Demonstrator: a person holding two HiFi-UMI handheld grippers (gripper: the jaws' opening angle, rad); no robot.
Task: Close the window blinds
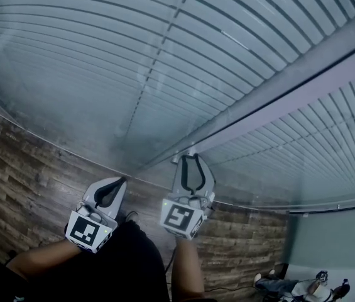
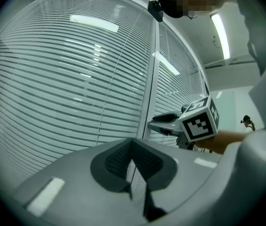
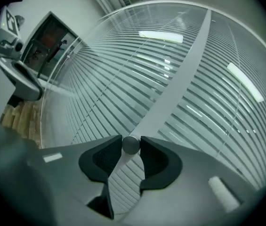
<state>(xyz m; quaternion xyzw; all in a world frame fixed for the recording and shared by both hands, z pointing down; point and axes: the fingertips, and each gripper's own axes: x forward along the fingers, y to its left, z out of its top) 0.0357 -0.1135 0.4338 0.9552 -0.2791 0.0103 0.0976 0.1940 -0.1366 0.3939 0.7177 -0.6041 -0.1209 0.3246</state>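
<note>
Grip on the small grey round knob point(image 3: 131, 144), lower centre: our right tool point(image 3: 132, 148) pinches it; we should twist slowly, squarely, our left tool point(image 2: 133, 144) closed, empty.

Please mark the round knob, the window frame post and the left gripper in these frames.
round knob point(image 3: 131, 145): right gripper view, on its grey front face.
window frame post point(image 3: 171, 92): right gripper view, on the middle of its flat pale front.
left gripper point(image 1: 121, 182): head view, at its fingertips.

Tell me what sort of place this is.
Probably an office or meeting room: slatted blinds behind glass panes, a grey metal frame between them, a ceiling strip light and a wood-look floor.
</note>
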